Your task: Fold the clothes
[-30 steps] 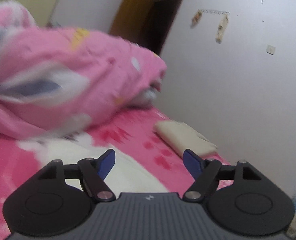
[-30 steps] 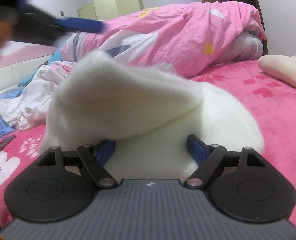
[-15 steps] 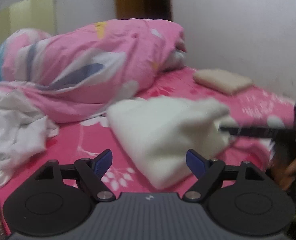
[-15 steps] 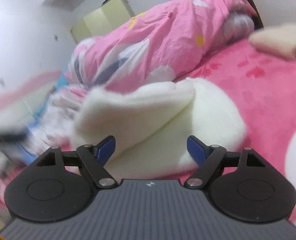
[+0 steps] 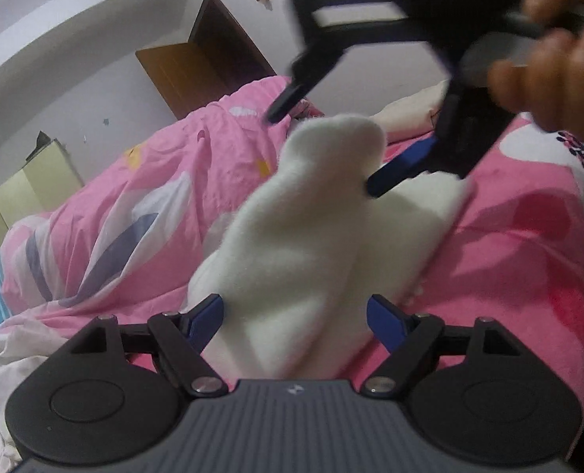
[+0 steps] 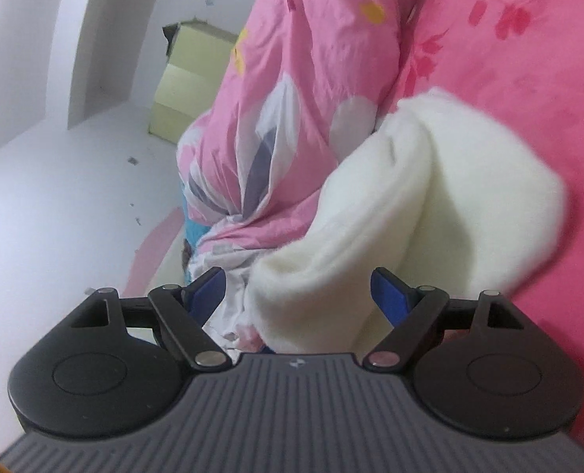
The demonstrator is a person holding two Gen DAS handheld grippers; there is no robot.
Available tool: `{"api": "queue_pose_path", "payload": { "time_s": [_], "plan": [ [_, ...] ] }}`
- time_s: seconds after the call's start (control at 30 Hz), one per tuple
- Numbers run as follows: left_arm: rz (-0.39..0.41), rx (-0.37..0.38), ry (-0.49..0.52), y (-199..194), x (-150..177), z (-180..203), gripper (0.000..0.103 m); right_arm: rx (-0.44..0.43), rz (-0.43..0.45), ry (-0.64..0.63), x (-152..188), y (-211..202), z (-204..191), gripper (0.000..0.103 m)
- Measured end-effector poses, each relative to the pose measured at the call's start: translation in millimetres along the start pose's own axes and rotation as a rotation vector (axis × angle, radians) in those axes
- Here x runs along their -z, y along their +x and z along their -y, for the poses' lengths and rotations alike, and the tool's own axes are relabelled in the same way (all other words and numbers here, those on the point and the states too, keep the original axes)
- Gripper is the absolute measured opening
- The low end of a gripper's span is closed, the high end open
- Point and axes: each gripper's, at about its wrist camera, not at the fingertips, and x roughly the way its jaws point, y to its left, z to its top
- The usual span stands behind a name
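Note:
A fluffy white garment (image 5: 311,236), folded over on itself, lies on the pink flowered bedsheet (image 5: 520,244). My left gripper (image 5: 295,307) is open, and the garment's near end sits between its wide-apart blue fingers. In the left wrist view, my right gripper (image 5: 323,149) comes in from the upper right, held by a hand (image 5: 548,67). It is open, with its fingers either side of the garment's far end. The right wrist view shows the same garment (image 6: 430,205) with its fold layers bulging between that gripper's (image 6: 297,280) open fingers.
A bunched pink duvet (image 5: 142,205) lies left of the garment. A folded cream item (image 5: 410,114) rests at the far end of the bed. Crumpled white clothes (image 5: 0,362) sit at the near left. A pale yellow wardrobe (image 5: 27,189) and a brown door (image 5: 205,59) stand behind.
My left gripper swung from facing the wall down to the white garment and now straddles its near end. The right gripper has rolled sideways and moved closer over the garment.

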Motion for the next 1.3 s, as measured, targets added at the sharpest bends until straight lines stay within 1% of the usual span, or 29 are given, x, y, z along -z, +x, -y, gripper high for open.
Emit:
{"api": "queue_pose_path", "payload": {
  "time_s": [0.03,0.07,0.1,0.17,0.27,0.3,0.33,0.37,0.4,0.43,0.47,0.5,0.57,0.63,0.77,0.8,0.87,0.93,1.03,1.1,1.13,1.17,1.2,1.3],
  "plan": [
    [0.009,0.004,-0.010,0.1,0.5,-1.4,0.080,0.011,-0.009,-0.008,-1.0,7.7,-3.2,0.082],
    [0.019,0.008,-0.020,0.1,1.1,-2.8,0.075,0.029,-0.018,-0.019,-2.0,14.2,-5.9,0.085],
    [0.028,0.013,-0.030,0.2,1.6,-4.1,0.071,0.048,-0.027,-0.031,-3.0,20.3,-8.4,0.087],
    [0.044,0.027,-0.046,-0.3,2.3,-7.3,0.062,0.101,-0.039,-0.053,-5.3,31.8,-11.2,0.087],
    [0.063,0.070,-0.058,-1.8,4.1,-13.5,0.053,0.151,-0.050,-0.053,-9.0,42.9,-8.8,0.084],
    [0.066,0.089,-0.057,-1.6,4.5,-15.0,0.050,0.150,-0.049,-0.050,-10.5,44.7,-8.4,0.078],
    [0.070,0.107,-0.055,-1.3,5.0,-16.5,0.046,0.156,-0.052,-0.062,-12.2,46.8,-9.4,0.073],
    [0.070,0.128,-0.054,-0.5,4.7,-17.8,0.042,0.161,-0.059,-0.085,-14.4,48.5,-11.7,0.063],
    [0.071,0.149,-0.053,0.4,4.4,-19.1,0.041,0.165,-0.066,-0.110,-16.7,50.0,-14.2,0.051],
    [0.072,0.170,-0.052,1.2,4.1,-20.4,0.037,0.169,-0.074,-0.134,-19.1,51.5,-16.7,0.047],
    [0.073,0.191,-0.051,2.0,3.8,-21.7,0.034,0.168,-0.079,-0.165,-22.3,52.0,-21.2,0.039],
    [0.080,0.216,-0.050,2.0,1.8,-23.6,0.032,0.152,-0.080,-0.203,-26.3,51.0,-27.9,0.035],
    [0.096,0.242,-0.054,3.5,-1.4,-28.9,0.031,0.113,-0.070,-0.275,-33.5,45.1,-40.4,0.032],
    [0.106,0.250,-0.060,5.3,-7.0,-32.4,0.031,0.086,-0.060,-0.339,-39.1,37.7,-49.1,0.031],
    [0.105,0.245,-0.091,3.0,-9.5,-35.8,0.036,0.045,-0.059,-0.347,-45.8,31.5,-41.8,0.029],
    [0.099,0.238,-0.093,1.4,-8.1,-35.2,0.039,0.035,-0.059,-0.347,-47.4,30.1,-39.6,0.029],
    [0.083,0.213,-0.071,-0.4,-5.3,-32.3,0.058,0.015,-0.059,-0.347,-50.5,27.3,-35.2,0.029],
    [0.081,0.182,-0.039,-2.2,-4.2,-28.9,0.064,-0.005,-0.060,-0.348,-53.7,24.5,-30.8,0.029],
    [0.091,0.151,-0.014,-4.1,-8.8,-24.5,0.078,-0.035,-0.060,-0.348,-58.5,20.2,-24.2,0.028],
    [0.116,0.128,0.003,-2.1,-15.1,-21.9,0.078,-0.055,-0.060,-0.348,-61.7,17.4,-19.8,0.028],
    [0.128,0.119,0.012,-0.6,-18.5,-20.5,0.081,-0.047,-0.057,-0.342,-62.6,14.8,-12.8,0.028],
    [0.132,0.123,0.017,1.6,-20.0,-18.7,0.084,-0.034,-0.054,-0.335,-63.4,11.8,-4.4,0.028],
    [0.136,0.128,0.022,3.7,-21.6,-16.9,0.084,-0.021,-0.050,-0.327,-64.2,8.9,4.0,0.027],
    [0.109,0.171,0.057,14.5,-17.0,-5.8,0.084,0.018,-0.039,-0.304,-66.5,0.1,29.2,0.027]
  ]
}}
